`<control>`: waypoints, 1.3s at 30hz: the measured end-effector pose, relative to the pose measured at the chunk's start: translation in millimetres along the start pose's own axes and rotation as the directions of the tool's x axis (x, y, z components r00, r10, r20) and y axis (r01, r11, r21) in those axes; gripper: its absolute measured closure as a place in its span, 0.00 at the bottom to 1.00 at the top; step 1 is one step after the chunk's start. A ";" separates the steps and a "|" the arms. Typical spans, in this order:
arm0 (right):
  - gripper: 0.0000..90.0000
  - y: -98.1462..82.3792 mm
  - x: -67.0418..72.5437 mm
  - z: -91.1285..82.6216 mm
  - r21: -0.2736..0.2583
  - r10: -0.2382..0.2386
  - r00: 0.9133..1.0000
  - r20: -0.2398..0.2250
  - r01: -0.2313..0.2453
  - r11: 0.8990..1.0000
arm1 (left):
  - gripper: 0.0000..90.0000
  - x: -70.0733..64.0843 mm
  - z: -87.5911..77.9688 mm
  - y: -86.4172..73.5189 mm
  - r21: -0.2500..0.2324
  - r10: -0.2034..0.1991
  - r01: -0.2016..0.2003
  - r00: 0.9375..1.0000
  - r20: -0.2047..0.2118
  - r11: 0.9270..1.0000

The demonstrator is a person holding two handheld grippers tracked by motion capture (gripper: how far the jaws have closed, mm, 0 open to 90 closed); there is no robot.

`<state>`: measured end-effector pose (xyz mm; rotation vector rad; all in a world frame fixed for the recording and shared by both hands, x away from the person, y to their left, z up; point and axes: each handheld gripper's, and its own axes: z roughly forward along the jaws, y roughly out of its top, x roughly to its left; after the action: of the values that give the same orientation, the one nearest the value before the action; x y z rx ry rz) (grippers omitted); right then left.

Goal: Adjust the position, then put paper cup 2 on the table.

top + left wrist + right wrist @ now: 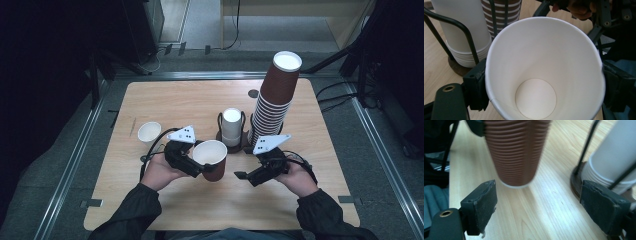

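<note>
high view: the left claw [202, 167] is clamped on a brown ribbed paper cup [212, 159] with a white inside, held near the middle of the wooden surface [190, 102], mouth tilted toward the camera. the left gripper view looks straight into that cup [544, 72]: 1 black pad [477, 85] presses its wall at the left and the other at the right, so the cup sits gripped between the 2 jaws. whether its base rests on the surface or hangs just above it cannot be told

the right claw [245, 175] points at the cup from the right, near it and not touching. the right gripper view shows its 2 pads [481, 205] standing wide apart with nothing between them; the brown cup [517, 152] is beyond them, over bare wood

behind both claws stands a wire holder with a short stack of white cups [231, 127] and, just beside it, a tall leaning stack of brown cups [274, 97]. 1 small white cup [149, 132] stands alone at the left of the surface

progress, as a judgement: 1 brown cup is already free of the tall stack and in hand, and 1 white cup is already set out. left to do: the open right claw may take or steady the held cup, which has yet to be set down in its place; many cups remain stacked
</note>
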<state>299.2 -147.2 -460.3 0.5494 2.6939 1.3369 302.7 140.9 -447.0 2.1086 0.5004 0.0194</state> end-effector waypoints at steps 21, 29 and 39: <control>0.21 -4.1 -11.6 -7.6 -0.064 0.006 0.999 0.048 -0.003 0.998 | 0.15 12.0 -22.1 -22.6 -0.001 -0.024 0.024 0.999 -0.039 1.000; 0.23 -5.9 -13.9 -6.3 -0.056 0.002 0.997 0.073 0.002 0.998 | 0.14 15.5 -36.7 -39.2 0.011 -0.056 0.057 0.996 -0.063 0.998; 0.23 -2.2 -19.3 -2.1 -0.082 0.023 0.998 0.062 -0.017 0.996 | 0.14 16.8 -55.4 -57.6 0.000 -0.094 0.095 0.990 -0.109 0.995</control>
<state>316.1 -156.8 -462.3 0.6011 2.5778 1.4035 287.0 218.8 -465.4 2.0947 0.6657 0.0789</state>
